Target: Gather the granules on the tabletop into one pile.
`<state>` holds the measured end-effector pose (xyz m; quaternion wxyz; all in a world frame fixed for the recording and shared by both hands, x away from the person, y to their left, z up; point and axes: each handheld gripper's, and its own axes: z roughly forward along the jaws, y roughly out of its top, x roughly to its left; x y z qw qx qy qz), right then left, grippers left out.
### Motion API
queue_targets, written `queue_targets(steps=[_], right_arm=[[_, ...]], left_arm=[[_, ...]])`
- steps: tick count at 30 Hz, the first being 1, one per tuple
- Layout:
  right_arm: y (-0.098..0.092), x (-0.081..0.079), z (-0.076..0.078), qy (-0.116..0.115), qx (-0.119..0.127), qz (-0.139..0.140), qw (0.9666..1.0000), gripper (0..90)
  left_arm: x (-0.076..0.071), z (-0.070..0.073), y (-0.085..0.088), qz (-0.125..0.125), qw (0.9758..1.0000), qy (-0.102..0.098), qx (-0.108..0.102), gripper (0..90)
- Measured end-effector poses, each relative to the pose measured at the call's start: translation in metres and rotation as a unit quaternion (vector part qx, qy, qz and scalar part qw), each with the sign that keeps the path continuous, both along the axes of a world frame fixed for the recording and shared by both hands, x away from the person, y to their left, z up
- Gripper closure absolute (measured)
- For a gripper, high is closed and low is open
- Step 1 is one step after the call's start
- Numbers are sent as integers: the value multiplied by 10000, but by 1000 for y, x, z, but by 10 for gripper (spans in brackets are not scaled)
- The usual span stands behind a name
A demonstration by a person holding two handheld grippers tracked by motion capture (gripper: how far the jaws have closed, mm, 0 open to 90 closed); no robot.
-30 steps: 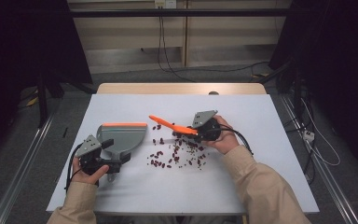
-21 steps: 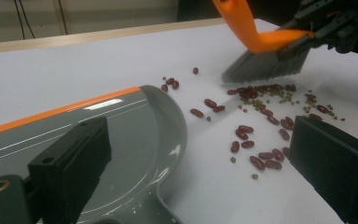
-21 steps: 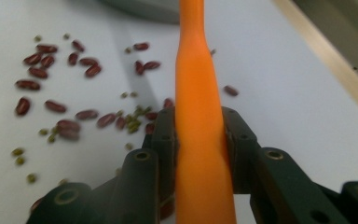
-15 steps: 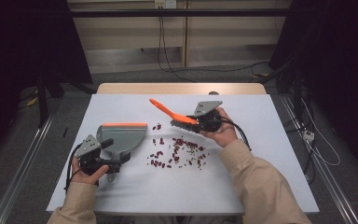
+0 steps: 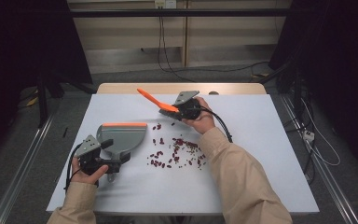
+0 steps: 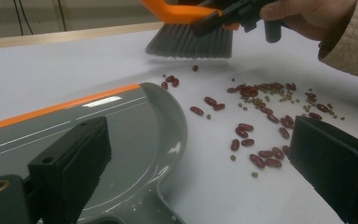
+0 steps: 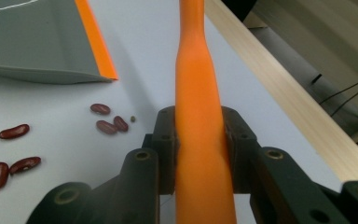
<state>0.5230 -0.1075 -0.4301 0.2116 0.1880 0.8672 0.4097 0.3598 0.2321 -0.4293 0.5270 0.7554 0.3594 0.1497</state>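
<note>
since the earlier frame our right gripper (image 5: pixel 173 111) has carried the orange-handled brush (image 5: pixel 152 99) away from the beans (image 5: pixel 177 151) toward the table's (image 5: pixel 261 140) far edge; our left gripper (image 5: pixel 109 161) stayed put. high view: right gripper clenched on the brush handle, left gripper at the grey dustpan's (image 5: pixel 121 137) handle. left gripper view: jaws stand apart, dustpan (image 6: pixel 135 126) handle between them, contact unclear; bristles (image 6: pixel 189 45) hang above scattered beans (image 6: pixel 261 116). right gripper view: jaws clamp the brush handle (image 7: pixel 198 116) tight, dustpan (image 7: pixel 37 42) beyond.

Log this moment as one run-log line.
right gripper: shut on brush | left gripper: on dustpan handle | beans: scattered on table
</note>
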Motion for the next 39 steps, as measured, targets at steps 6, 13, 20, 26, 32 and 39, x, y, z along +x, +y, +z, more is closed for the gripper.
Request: queue_targets(steps=[6,13,20,26,32,39], right_arm=[[13,-10,-5,96,-245,515,9983,708],[15,-32,-2,157,-383,1080,9933,706],[9,-50,-1,214,-377,1387,9894,705],[3,-65,0,252,-356,1518,9875,705],[-1,-81,2,270,-383,1593,9861,705],[-3,-93,5,220,-281,1557,9872,709]], left_arm=[[0,-1,2,23,10000,7,0,55],[0,-1,2,41,10000,-5,-11,55],[-2,0,3,58,10000,-30,8,55],[-4,1,6,109,9999,-40,-7,55],[-5,1,6,101,9999,-52,10,56],[-5,2,5,91,9999,-72,29,57]])
